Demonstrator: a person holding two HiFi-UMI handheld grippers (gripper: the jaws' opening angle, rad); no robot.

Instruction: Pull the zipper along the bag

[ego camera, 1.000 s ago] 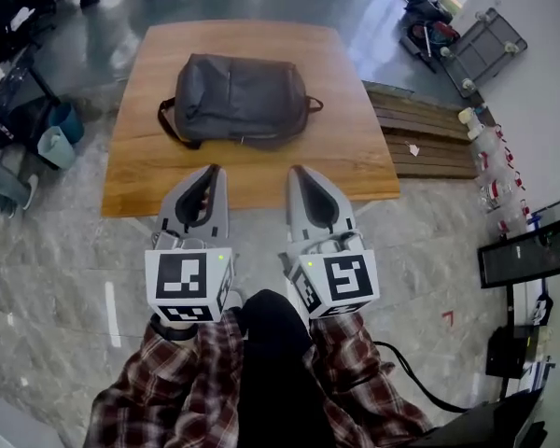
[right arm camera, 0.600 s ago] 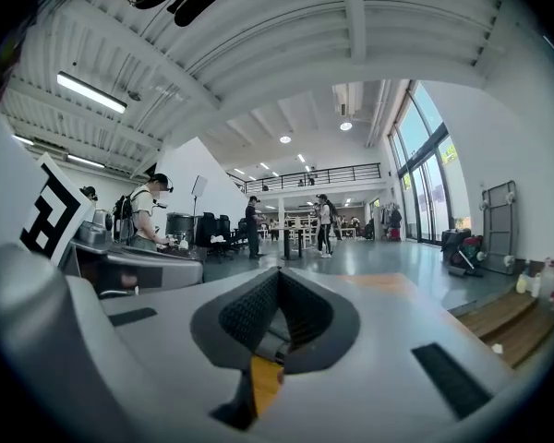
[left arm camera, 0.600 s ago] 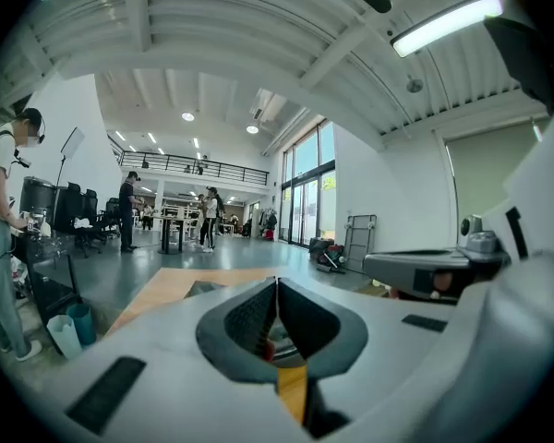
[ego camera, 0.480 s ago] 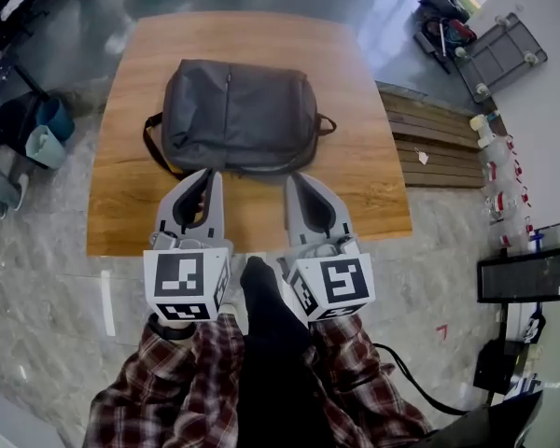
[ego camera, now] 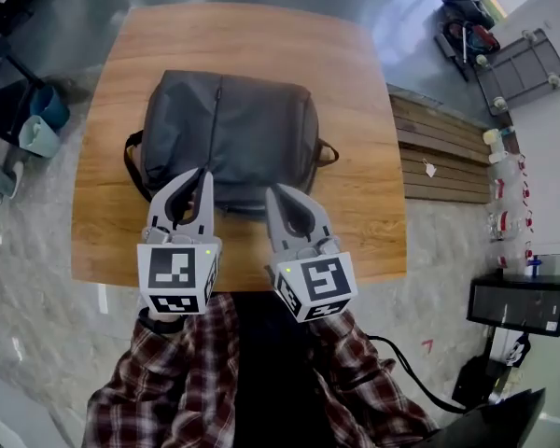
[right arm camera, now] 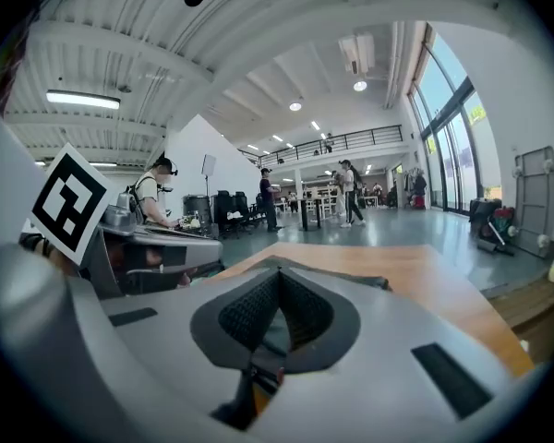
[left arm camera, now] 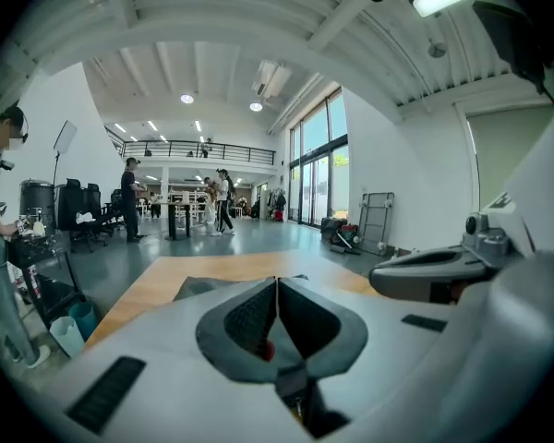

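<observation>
A dark grey backpack (ego camera: 226, 138) lies flat on the wooden table (ego camera: 364, 110), its zipper line (ego camera: 215, 119) running up the middle. My left gripper (ego camera: 202, 174) hovers over the bag's near left part, jaws shut and empty. Beside it my right gripper (ego camera: 273, 192) hangs over the bag's near edge, jaws also shut with nothing between them. In the left gripper view the closed left gripper (left arm camera: 276, 281) points over a sliver of the bag (left arm camera: 196, 286). The right gripper view shows the right gripper (right arm camera: 277, 273) closed above the table (right arm camera: 415, 280).
A wooden pallet (ego camera: 439, 152) lies right of the table. Blue bins (ego camera: 37, 129) stand on the floor at the left, a wheeled cart (ego camera: 518, 68) at the upper right. People stand in the hall (left arm camera: 222, 201); one person (right arm camera: 152, 197) stands close at the left.
Both grippers have come forward from in front of the table to over the near edge of the backpack. The table and bag now sit closer and larger in view.
</observation>
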